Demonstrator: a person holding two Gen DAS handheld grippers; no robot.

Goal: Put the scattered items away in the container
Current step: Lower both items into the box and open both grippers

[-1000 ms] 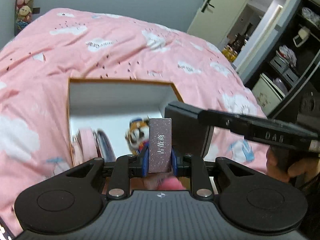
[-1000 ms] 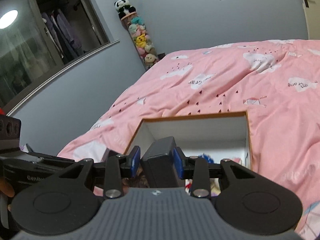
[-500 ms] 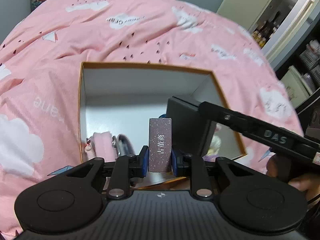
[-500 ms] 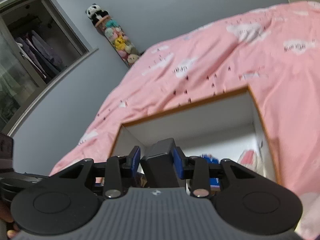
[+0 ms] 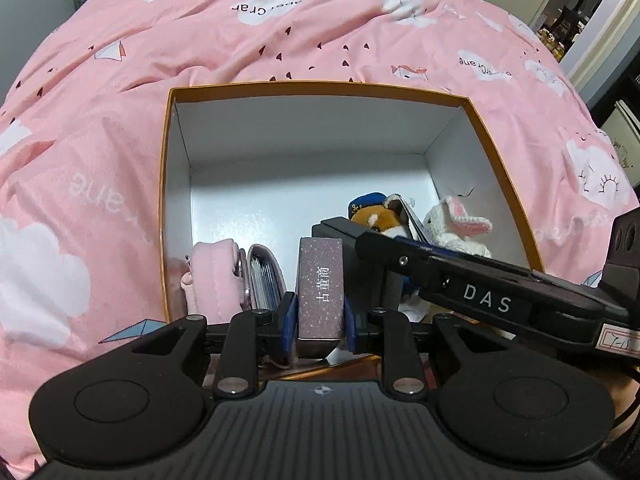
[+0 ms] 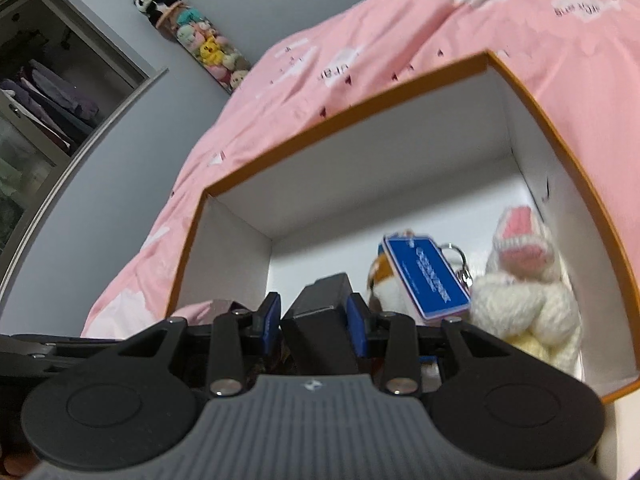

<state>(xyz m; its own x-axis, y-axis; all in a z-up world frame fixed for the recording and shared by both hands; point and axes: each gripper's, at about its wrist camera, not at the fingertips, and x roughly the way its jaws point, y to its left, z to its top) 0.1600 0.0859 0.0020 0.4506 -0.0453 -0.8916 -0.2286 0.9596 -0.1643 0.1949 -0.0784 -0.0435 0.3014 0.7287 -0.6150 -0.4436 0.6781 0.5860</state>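
An orange-rimmed white box [image 5: 320, 89] lies open on the pink bed. My left gripper [image 5: 320, 308] hangs over its near edge; its jaws are opening, with a small speckled mauve carton [image 5: 321, 280] upright between the pads, which touch it. My right gripper [image 6: 314, 312] is shut on a black box [image 6: 320, 300] and reaches into the container [image 6: 360, 104] from the right. Its finger marked DAS [image 5: 480, 300] crosses the left wrist view. Inside lie a pink pouch [image 5: 212, 272], a card holder [image 5: 264, 276], a fox plush [image 5: 376, 216], a white bunny plush [image 6: 524, 300] and a blue tag [image 6: 426, 276].
A pink cloud-print duvet [image 5: 120, 160] surrounds the box on all sides. A string of plush toys [image 6: 200, 40] hangs on the grey wall beyond the bed, beside a glass-fronted wardrobe [image 6: 40, 92]. A doorway [image 5: 576, 8] opens at the far right.
Both grippers have sunk and tipped down towards the box with their loads still between the jaws. The box's inside and the plush toys now show more fully.
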